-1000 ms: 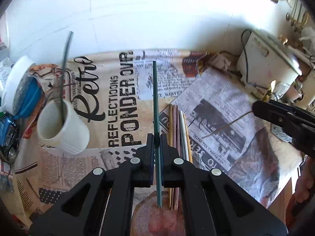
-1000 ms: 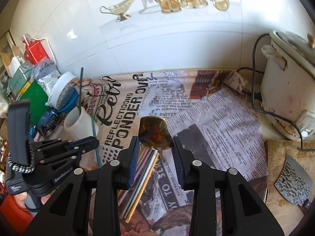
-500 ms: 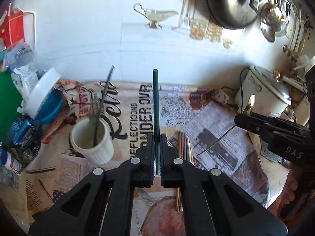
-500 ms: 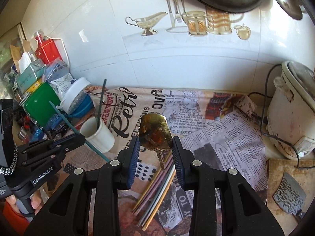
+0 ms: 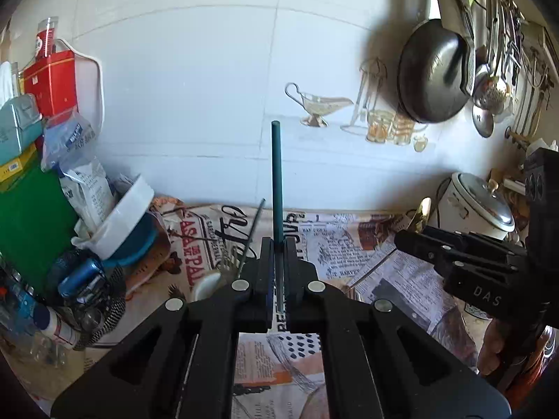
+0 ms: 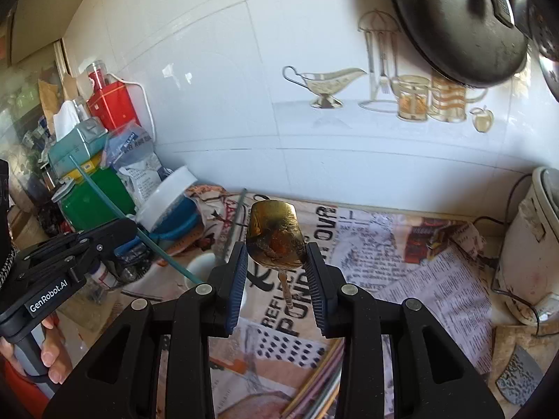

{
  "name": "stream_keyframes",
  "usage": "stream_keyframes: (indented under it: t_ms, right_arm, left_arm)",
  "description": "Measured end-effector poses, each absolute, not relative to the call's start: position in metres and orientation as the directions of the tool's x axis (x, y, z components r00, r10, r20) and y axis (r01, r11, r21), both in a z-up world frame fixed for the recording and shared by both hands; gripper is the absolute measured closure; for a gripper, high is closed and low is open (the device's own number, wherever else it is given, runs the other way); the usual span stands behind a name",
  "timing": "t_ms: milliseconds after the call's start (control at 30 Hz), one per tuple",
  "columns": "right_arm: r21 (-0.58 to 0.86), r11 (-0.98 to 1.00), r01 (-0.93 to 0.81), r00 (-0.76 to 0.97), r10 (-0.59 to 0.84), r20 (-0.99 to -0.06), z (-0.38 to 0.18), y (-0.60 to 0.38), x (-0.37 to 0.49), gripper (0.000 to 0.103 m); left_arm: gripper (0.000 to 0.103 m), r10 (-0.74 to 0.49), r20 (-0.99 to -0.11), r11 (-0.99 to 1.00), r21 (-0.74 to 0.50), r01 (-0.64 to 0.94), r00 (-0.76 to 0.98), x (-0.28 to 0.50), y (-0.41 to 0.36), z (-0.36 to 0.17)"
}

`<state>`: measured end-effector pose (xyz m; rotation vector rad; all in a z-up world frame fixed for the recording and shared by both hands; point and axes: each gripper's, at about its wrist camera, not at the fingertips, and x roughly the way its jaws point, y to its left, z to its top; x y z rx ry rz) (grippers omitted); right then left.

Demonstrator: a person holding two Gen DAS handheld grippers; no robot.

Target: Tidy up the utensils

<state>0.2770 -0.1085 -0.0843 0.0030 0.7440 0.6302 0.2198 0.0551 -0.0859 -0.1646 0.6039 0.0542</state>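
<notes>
Holding thin dark-green plastic chopstick point(image 5: 277, 181) pinched in my left claw point(image 5: 277, 262), small white ceramic cup point(image 5: 207, 284) just below-left. Right claw point(image 6: 276, 262) clamps tarnished gold metal spoon point(image 6: 274, 235) by bowl. Risk: long stick misses cup rim, or spoon slips from smooth bowl grip.

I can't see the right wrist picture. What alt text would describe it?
A hand-held gripper holds a gold spoon by its bowl above a newspaper-covered counter. At left, another hand-held gripper grips a green chopstick near a white cup.
</notes>
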Motion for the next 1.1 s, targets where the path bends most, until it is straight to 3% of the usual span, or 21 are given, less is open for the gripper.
stream_keyframes:
  t_ms: [500, 1100]
  right_arm:
    - [0.235, 0.764, -0.601, 0.528, 0.600, -0.601, -0.072, -0.030, 0.282, 0.072]
    - [0.253, 0.782, -0.569, 0.410, 0.537, -0.737, -0.141, 0.024, 0.301, 0.072]
  left_arm:
    - [0.100, 0.020, -0.566, 0.984, -0.137, -0.118, 0.824, 0.230, 0.119, -0.083]
    - [0.100, -0.055, -0.719, 0.976, -0.185, -0.114, 0.692, 0.275, 0.154, -0.171]
